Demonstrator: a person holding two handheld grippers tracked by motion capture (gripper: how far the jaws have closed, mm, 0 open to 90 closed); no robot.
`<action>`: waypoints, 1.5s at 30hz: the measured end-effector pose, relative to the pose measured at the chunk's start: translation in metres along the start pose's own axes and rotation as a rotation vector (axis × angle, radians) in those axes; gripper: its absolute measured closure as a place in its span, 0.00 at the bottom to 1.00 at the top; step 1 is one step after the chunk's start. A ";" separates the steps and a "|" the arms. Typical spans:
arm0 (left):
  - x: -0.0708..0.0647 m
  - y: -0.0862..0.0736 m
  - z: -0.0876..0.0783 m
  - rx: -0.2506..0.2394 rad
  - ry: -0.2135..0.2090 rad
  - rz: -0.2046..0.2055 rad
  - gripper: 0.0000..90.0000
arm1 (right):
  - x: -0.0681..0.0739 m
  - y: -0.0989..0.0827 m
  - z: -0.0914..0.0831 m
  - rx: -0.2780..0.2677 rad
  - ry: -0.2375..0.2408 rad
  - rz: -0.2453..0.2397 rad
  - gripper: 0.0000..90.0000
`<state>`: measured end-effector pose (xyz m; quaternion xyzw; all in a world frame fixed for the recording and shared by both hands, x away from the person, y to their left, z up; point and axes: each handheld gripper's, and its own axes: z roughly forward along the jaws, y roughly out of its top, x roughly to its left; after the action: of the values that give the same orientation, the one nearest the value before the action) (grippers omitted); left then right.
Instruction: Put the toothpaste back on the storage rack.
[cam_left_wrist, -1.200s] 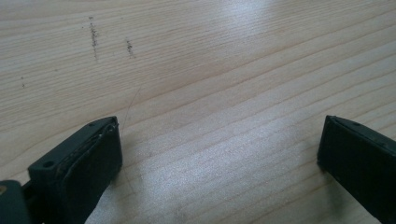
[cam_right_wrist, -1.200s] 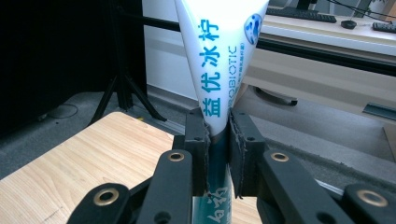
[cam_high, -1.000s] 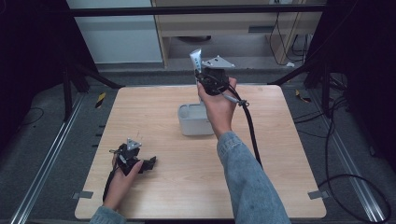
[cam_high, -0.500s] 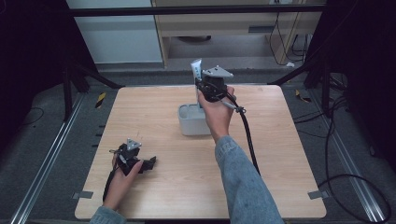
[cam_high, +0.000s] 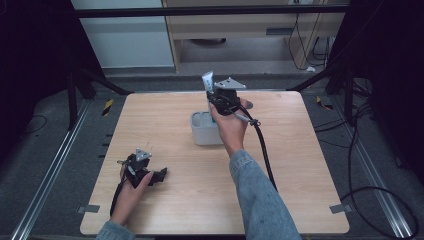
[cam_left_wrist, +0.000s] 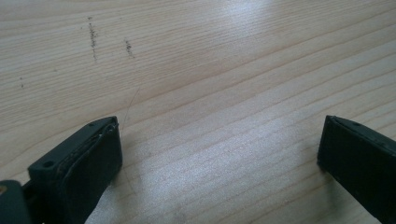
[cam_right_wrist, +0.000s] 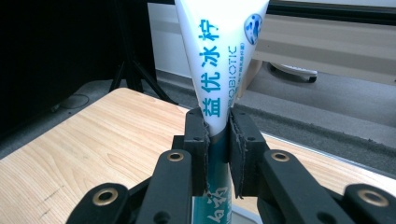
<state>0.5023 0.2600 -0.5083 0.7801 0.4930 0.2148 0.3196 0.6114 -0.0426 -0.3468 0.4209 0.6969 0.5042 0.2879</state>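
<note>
**Right gripper clamped on tube above grey bin**

Right gripper (cam_right_wrist: 217, 140): jaws closed tight on a white tube (cam_right_wrist: 219, 70), pads pinching it at the narrow part, approx. where white print meets a teal band. Tube stands upright between the pads, wide flat crimped end up, lower teal part running down behind the jaws. Writing on tube, read in the right gripper view: blue Chinese characters "益优冰柠" down the front, Latin letters "OBIOTIC" in small teal print beside them (start of word cut off by the tube's curve), a round blue logo near the top edge. More white characters on the teal part below the pads, too hidden to read.

In the high view the right gripper (cam_high: 216, 96) sits just over the far edge of a grey bin (cam_high: 202, 131), tube (cam_high: 207, 81) sticking up above it, not touching the bin as far as I can tell. The right hand (cam_high: 231, 125) reaches across the bin from the near side; black cable trails off to the right of the bin.

Bin stands approx. mid-table (cam_high: 310, 165), light wood top.

Left gripper (cam_high: 161, 175): well apart from the bin, toward the near-left corner, lying on the table in the left hand (cam_high: 131, 181). Left gripper view: jaws wide apart, bare wood between them, nothing held.
</note>
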 end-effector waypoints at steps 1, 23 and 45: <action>0.000 0.000 0.000 0.000 0.000 0.000 0.00 | 0.001 -0.003 0.001 0.003 0.002 0.000 0.87; 0.000 0.000 0.000 0.002 -0.002 0.005 0.00 | -0.002 -0.021 0.011 0.045 -0.008 0.006 0.87; 0.000 0.000 0.000 0.002 -0.003 0.005 0.00 | -0.001 -0.035 0.017 0.072 -0.018 0.020 0.87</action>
<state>0.5021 0.2603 -0.5082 0.7821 0.4908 0.2139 0.3190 0.6150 -0.0407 -0.3857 0.4422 0.7080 0.4779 0.2736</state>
